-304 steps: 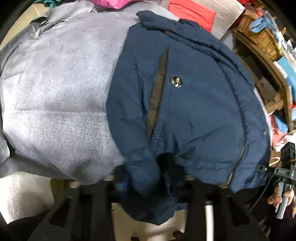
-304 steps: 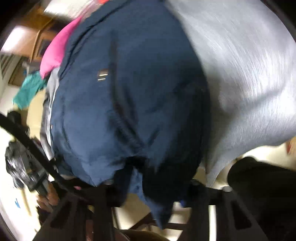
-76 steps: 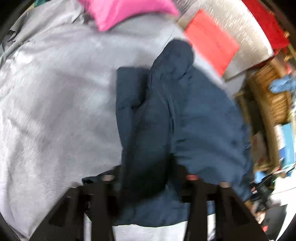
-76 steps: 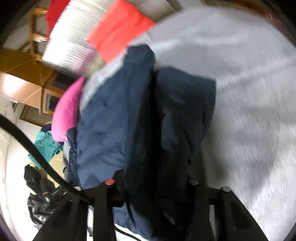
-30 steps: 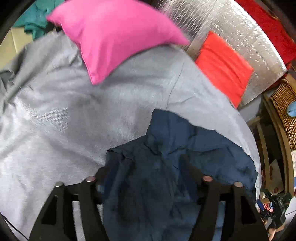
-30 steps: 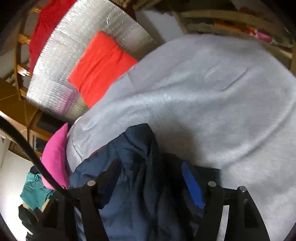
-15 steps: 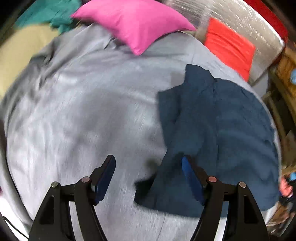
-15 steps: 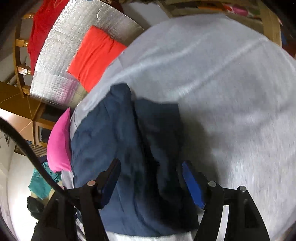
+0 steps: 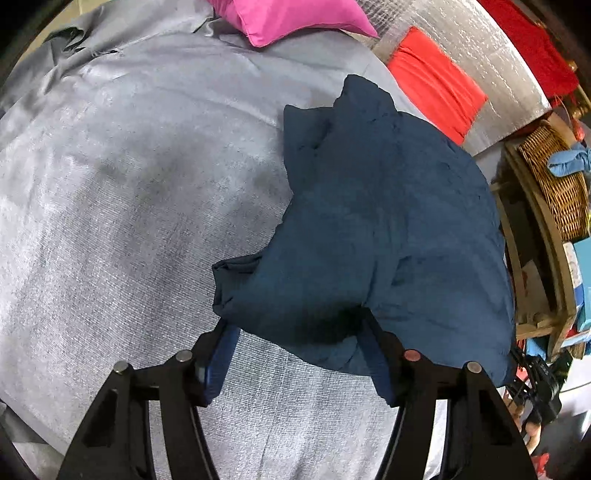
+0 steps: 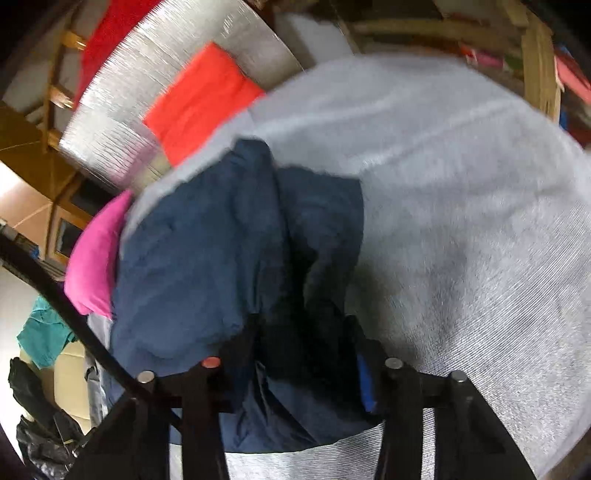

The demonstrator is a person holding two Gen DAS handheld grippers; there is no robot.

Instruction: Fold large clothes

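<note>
A navy jacket (image 9: 388,221) lies folded in a thick bundle on the grey bed cover (image 9: 129,184). My left gripper (image 9: 295,332) stands at its near edge. The jaws are closing, with the jacket's lower fold between the blue pads (image 9: 219,354), which do not press on it. In the right wrist view the jacket (image 10: 207,258) is blurred. My right gripper (image 10: 304,332) is closing too, and a dark bunch of jacket fabric fills the gap between its fingers. Fabric hides the left pad there.
A pink pillow (image 9: 288,14) and a red cushion (image 9: 432,81) against a silver panel (image 9: 480,55) lie beyond the jacket. A wicker basket (image 9: 554,177) on wooden shelves stands at the right. A hand holds a black device (image 9: 539,376) at the bed's right edge.
Both grippers have closed in on the jacket's near edge since half a second ago. Both pairs of jaws stand narrower, the right pair much more, now with fabric bunched between them.
</note>
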